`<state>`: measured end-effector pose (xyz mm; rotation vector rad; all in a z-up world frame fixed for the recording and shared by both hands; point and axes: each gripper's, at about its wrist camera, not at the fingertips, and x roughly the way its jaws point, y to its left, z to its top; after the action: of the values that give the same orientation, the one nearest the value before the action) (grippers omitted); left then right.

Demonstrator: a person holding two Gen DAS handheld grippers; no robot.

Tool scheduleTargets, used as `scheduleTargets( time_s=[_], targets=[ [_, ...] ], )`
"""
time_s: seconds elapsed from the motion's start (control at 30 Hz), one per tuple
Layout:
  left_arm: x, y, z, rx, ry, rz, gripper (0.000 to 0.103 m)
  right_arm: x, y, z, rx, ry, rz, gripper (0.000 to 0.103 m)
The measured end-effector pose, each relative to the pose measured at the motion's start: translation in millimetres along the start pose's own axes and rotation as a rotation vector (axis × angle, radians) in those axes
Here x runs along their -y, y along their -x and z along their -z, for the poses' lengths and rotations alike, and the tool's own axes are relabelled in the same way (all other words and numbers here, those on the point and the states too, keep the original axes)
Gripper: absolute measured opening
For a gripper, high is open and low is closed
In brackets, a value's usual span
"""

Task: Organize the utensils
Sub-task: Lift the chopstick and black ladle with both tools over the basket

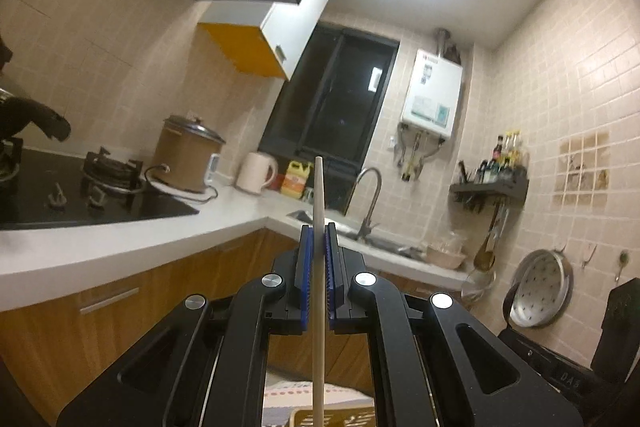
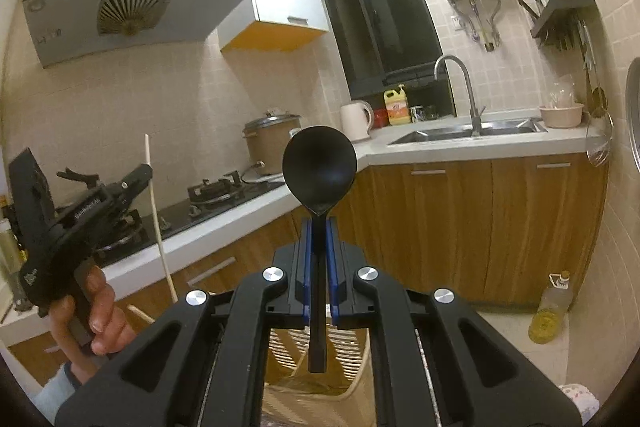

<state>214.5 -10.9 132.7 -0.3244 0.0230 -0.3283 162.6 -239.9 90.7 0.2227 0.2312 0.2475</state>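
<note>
My left gripper [image 1: 319, 231] is shut on a pale wooden chopstick [image 1: 318, 195] that stands upright between the blue pads, high in the air. The same chopstick [image 2: 154, 203] and left gripper [image 2: 146, 173] show at the left of the right wrist view, held by a hand. My right gripper [image 2: 319, 227] is shut on the handle of a black spoon [image 2: 319, 163], bowl up. A beige slatted basket [image 2: 356, 347] lies below the right gripper. A second chopstick end [image 2: 140, 314] pokes up beside it.
A white countertop [image 1: 120, 239] carries a gas stove [image 1: 108, 175], a brown rice cooker [image 1: 186, 155] and a kettle [image 1: 256, 173]. A sink with a tap [image 2: 460, 135] sits in the corner. An oil bottle [image 2: 550, 311] stands on the floor.
</note>
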Motion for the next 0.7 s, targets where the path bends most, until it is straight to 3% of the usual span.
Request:
scheduleTargets(
  time_s=[0.2, 0.43, 0.6, 0.7],
  targets=[
    [-1.8, -6.3, 13.5, -0.016, -0.022, -0.022, 0.004, -0.5, -12.7, 18.2, -0.016, 0.042, 0.032, 0.005],
    [1.4, -3.7, 21.8, -0.039, -0.065, -0.038, 0.004, -3.3, -16.4, 28.5, -0.037, 0.08, 0.012, 0.005],
    [-8.3, -0.1, 24.3, -0.074, -0.044, -0.047, 0.005, -6.7, -14.5, 32.1, -0.063, 0.085, 0.007, 0.006],
    [-12.1, 4.5, 24.3, -0.094, -0.049, -0.045, 0.007, -4.7, -11.5, 32.2, -0.081, 0.071, 0.006, 0.017]
  ],
)
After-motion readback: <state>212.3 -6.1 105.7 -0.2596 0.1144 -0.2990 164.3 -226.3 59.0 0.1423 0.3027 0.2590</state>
